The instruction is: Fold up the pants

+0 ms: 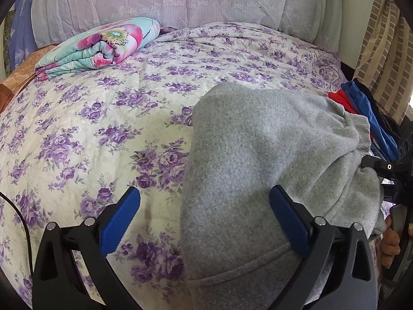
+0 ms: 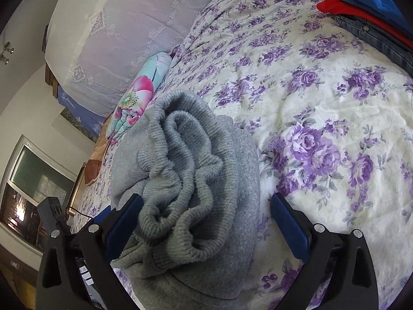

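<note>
Grey sweatpants [image 1: 258, 160] lie folded on the floral bedspread [image 1: 103, 129]. My left gripper [image 1: 205, 219] is open just above their left edge, its right finger over the grey cloth, its left finger over the bedspread. In the right wrist view the pants [image 2: 185, 170] show their bunched ribbed waistband and cuffs. My right gripper [image 2: 206, 222] is open with the ribbed bundle lying between its fingers; neither finger presses it. The right gripper's black body shows at the far right of the left wrist view [image 1: 397, 175].
A folded turquoise and pink floral blanket [image 1: 103, 46] lies at the far left of the bed. A stack of red, blue and denim clothes [image 2: 366, 7] sits at the bed's right side. Lace-covered pillows [image 1: 165, 0] line the headboard.
</note>
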The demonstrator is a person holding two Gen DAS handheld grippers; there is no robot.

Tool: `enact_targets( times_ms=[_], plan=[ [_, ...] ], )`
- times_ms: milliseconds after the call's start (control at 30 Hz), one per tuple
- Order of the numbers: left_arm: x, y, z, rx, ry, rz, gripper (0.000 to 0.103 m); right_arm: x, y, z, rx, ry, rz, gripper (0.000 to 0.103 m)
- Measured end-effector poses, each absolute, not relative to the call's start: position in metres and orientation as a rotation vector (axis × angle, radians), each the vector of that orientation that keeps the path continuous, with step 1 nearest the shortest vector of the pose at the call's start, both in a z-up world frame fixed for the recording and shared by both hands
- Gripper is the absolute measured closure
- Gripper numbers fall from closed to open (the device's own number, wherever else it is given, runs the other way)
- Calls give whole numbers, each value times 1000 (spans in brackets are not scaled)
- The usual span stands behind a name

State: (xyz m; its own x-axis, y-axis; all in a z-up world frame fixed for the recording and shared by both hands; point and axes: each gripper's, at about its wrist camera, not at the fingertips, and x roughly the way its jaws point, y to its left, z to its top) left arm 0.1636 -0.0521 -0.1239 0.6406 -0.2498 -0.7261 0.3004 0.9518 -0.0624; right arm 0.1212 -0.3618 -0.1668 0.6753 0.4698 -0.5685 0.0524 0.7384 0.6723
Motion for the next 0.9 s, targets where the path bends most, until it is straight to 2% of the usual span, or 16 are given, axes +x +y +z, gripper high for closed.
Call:
enact_targets(
  times_ms=[900],
  plan=[
    [146,-54,-133,35,843,-374,4,114,-356,-171,659,767,266,4]
  ],
)
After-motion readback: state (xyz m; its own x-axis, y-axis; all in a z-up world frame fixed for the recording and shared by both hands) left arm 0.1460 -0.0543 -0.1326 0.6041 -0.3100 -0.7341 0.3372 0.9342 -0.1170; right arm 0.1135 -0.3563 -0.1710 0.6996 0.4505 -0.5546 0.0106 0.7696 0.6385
